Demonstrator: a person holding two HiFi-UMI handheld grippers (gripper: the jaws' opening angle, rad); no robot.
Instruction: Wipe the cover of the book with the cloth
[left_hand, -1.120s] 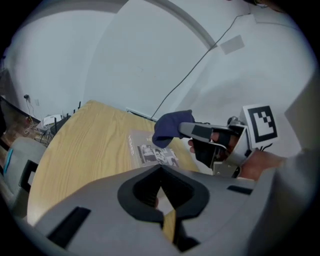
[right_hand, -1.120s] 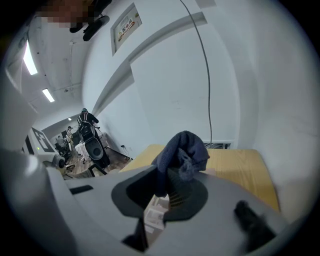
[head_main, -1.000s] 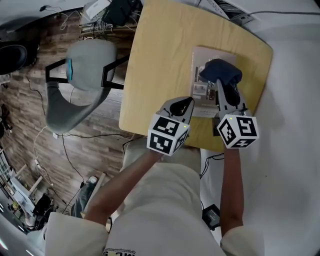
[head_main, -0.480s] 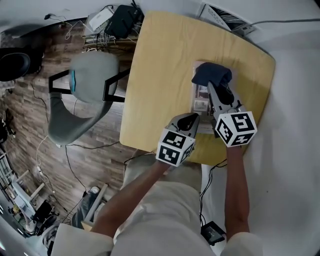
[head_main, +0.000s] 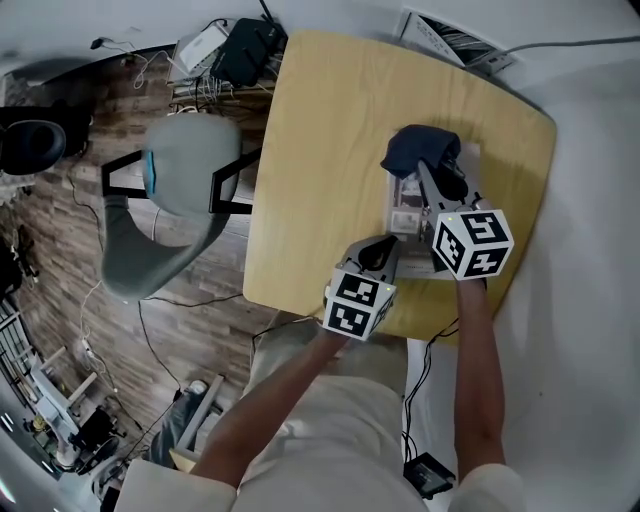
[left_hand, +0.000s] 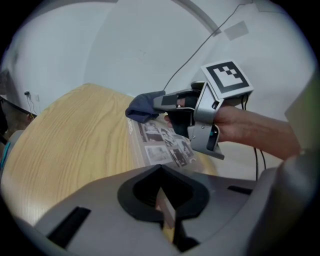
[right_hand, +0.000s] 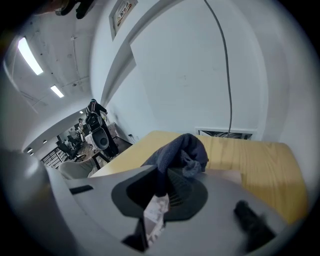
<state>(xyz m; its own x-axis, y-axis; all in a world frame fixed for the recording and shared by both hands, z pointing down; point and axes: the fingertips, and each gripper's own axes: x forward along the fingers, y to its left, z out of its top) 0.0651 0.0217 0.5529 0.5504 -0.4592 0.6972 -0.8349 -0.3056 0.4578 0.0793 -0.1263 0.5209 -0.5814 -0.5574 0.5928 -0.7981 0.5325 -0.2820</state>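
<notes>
A book (head_main: 436, 212) with a photo-printed cover lies on the right half of the yellow wooden table (head_main: 320, 130). A dark blue cloth (head_main: 420, 150) rests bunched on the book's far left corner. My right gripper (head_main: 427, 172) is shut on the cloth and pressed onto the cover. In the right gripper view the cloth (right_hand: 178, 152) hangs out of the jaws. My left gripper (head_main: 384, 247) hovers just left of the book's near end, shut and empty. The left gripper view shows the book (left_hand: 162, 145), the cloth (left_hand: 144, 106) and the right gripper (left_hand: 167, 102) beyond it.
A grey chair (head_main: 175, 170) stands left of the table on the wood floor. Black boxes and cables (head_main: 235, 40) lie beyond the table's far left corner. A framed panel (head_main: 447, 37) leans past the far edge. A white surface runs along the right.
The right gripper has slid the cloth leftward across the far end of the book. The left gripper stays near the table's front edge.
</notes>
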